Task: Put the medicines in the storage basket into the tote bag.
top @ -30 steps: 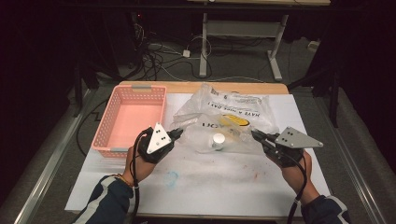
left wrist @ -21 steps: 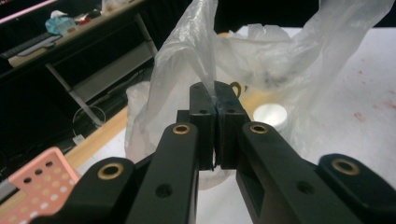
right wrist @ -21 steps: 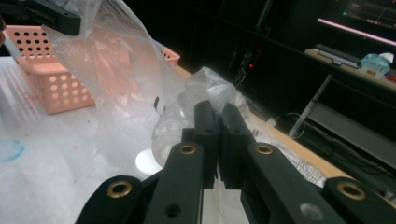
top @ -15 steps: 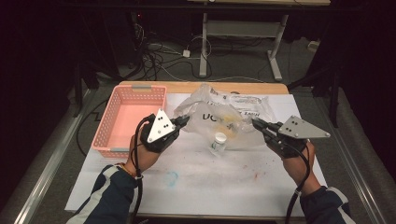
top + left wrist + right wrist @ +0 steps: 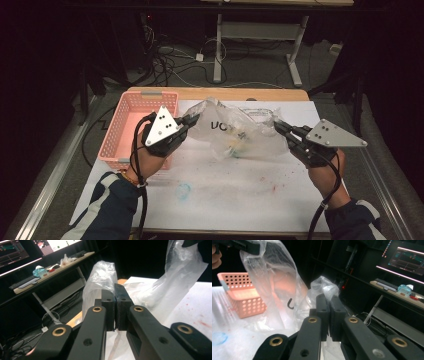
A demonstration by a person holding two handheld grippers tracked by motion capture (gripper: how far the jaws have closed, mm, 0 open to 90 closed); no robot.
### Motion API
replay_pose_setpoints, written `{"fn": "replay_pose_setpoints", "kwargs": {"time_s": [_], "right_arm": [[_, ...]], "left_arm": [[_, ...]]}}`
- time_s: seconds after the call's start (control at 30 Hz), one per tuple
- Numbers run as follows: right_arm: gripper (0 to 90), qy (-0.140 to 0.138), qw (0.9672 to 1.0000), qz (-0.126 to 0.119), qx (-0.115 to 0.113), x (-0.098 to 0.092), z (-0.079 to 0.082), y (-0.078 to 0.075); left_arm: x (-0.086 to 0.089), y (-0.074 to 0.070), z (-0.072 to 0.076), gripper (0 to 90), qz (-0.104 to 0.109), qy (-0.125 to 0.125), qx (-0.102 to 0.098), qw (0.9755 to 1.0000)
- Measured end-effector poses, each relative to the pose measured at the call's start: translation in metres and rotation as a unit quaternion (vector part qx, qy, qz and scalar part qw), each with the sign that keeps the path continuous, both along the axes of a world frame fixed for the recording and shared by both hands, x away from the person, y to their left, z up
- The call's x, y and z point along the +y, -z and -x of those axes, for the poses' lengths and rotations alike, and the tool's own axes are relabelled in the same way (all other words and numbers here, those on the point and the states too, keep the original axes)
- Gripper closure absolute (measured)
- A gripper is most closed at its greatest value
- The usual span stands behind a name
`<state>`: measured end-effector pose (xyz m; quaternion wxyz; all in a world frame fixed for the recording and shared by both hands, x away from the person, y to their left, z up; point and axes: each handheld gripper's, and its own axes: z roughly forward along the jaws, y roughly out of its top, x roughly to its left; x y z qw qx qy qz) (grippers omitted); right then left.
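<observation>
Clear plastic bag (image 5: pixel 235 132) held up between two tongs, just right of the pink basket (image 5: pixel 131 129).

The left tongs (image 5: pixel 192 120) pinch the bag's near-basket edge, jaws clamped on the film; the right tongs (image 5: pixel 278 126) grip its far edge the same way. Small yellowish items sag in the bag's bottom, too blurred to identify. What the basket holds cannot be made out. The bag hangs over the white bench (image 5: pixel 240 190).

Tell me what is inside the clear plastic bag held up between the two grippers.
Through the clear plastic bag, small yellowish and pale items sag low in its middle. The crumpled film and black lettering blur them, so what they are cannot be told. Both the left gripper and right gripper pinch its ends.
</observation>
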<state>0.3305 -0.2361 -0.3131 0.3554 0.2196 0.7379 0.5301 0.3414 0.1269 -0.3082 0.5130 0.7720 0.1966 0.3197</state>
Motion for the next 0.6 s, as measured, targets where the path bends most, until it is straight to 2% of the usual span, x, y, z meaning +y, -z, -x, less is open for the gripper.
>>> {"fn": "replay_pose_setpoints", "kwargs": {"time_s": [0.17,0.4,0.47,0.6], "right_arm": [[88.8,0.014,0.9998,-0.007,0.011,-0.003,-0.019,-0.004],[88.8,0.052,0.9978,-0.018,0.036,-0.014,-0.054,0.004],[88.8,0.063,0.997,-0.017,0.042,-0.016,-0.063,0.007],[88.9,0.082,0.9951,-0.017,0.053,-0.02,-0.078,0.014]], "left_arm": [[-0.013,-0.001,-0.018,85.5,-0.009,0.004,-0.003,0.9999],[-0.027,0.013,-0.054,85.5,-0.011,-0.014,0.021,0.9996],[-0.03,0.017,-0.063,85.5,-0.004,-0.015,0.03,0.9994],[-0.034,0.019,-0.076,85.6,-0.005,-0.028,0.037,0.9989]]}}
